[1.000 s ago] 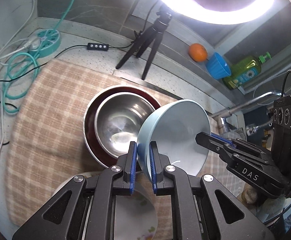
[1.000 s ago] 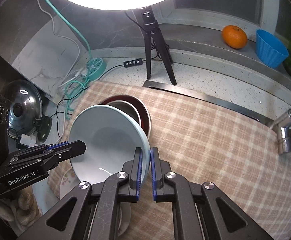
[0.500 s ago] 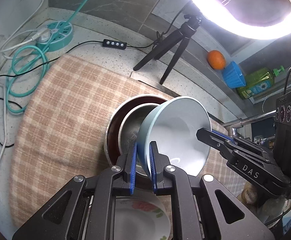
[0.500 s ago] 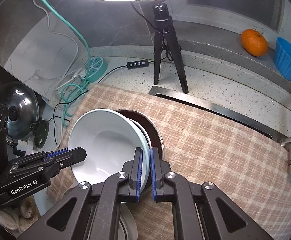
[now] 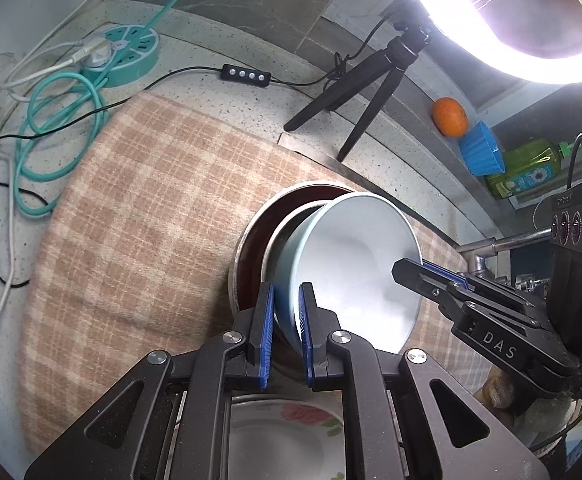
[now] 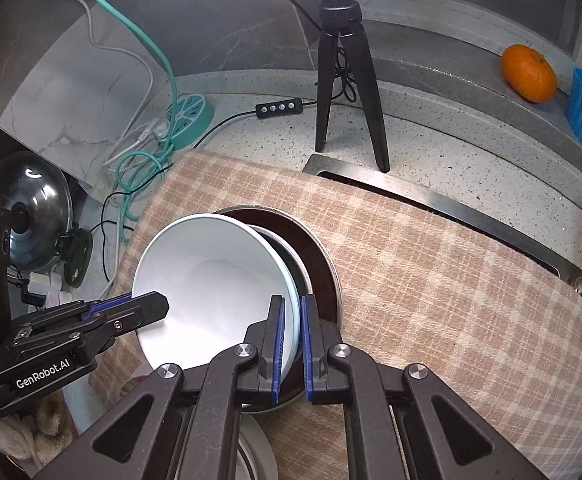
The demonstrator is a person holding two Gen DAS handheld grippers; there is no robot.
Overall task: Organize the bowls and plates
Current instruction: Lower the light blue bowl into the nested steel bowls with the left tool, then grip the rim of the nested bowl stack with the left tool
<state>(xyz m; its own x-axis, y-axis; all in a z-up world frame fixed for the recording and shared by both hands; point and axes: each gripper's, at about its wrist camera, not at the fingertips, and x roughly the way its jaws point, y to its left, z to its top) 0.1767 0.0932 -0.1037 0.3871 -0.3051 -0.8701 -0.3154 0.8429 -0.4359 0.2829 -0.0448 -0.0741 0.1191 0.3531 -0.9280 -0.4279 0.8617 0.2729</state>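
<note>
I held the pale blue bowl [image 5: 355,264] tilted over the nested steel bowls [image 5: 251,248] on the checked cloth [image 5: 139,216], my left gripper [image 5: 285,300] and right gripper [image 6: 291,312] each clamped on opposite parts of its rim. A tripod [image 6: 341,60], orange [image 6: 529,73] and blue cup [image 5: 483,149] stood behind. A flowered plate [image 5: 287,436] lay half hidden under my left gripper.

Both hand-held grippers [image 6: 290,312] clamp the pale-blue bowl [image 6: 211,280].
</note>
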